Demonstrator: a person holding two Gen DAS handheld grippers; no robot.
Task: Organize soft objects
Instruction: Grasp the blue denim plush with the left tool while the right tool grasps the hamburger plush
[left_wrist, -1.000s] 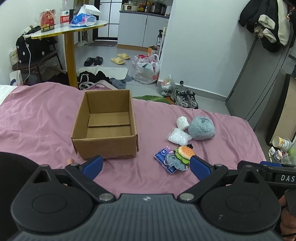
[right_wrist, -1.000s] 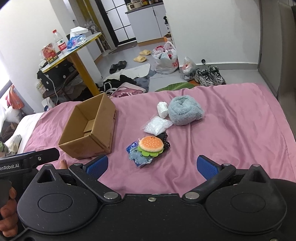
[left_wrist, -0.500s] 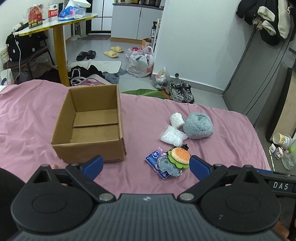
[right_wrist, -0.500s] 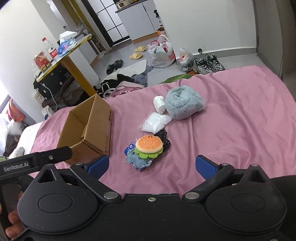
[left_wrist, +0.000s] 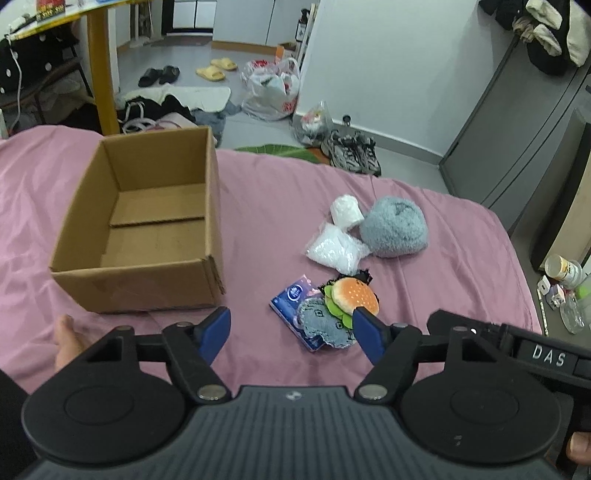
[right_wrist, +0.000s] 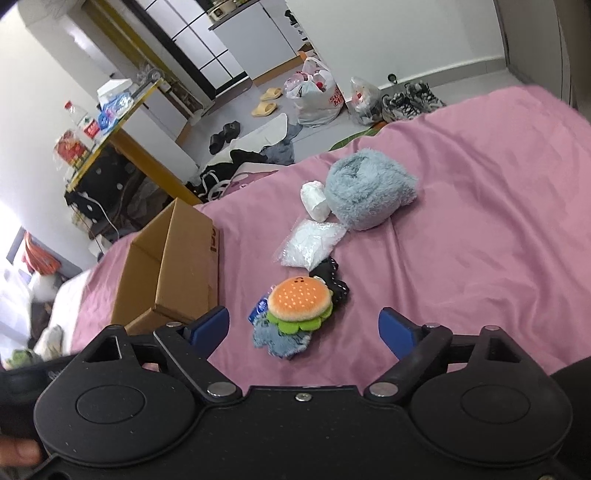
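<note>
pink bed, open cardboard box toward its left edge, grey fluffy plush toward the foot edge, white bead bag beside it, burger plush mid-bed atop denim patch, left tongs open, right tongs open, both empty

A bed under a pink sheet carries an open cardboard box toward its left edge; a fluffy grey-blue plush, white roll, clear bag of white filling, tissue packet and denim patch lie mid-bed.
</note>
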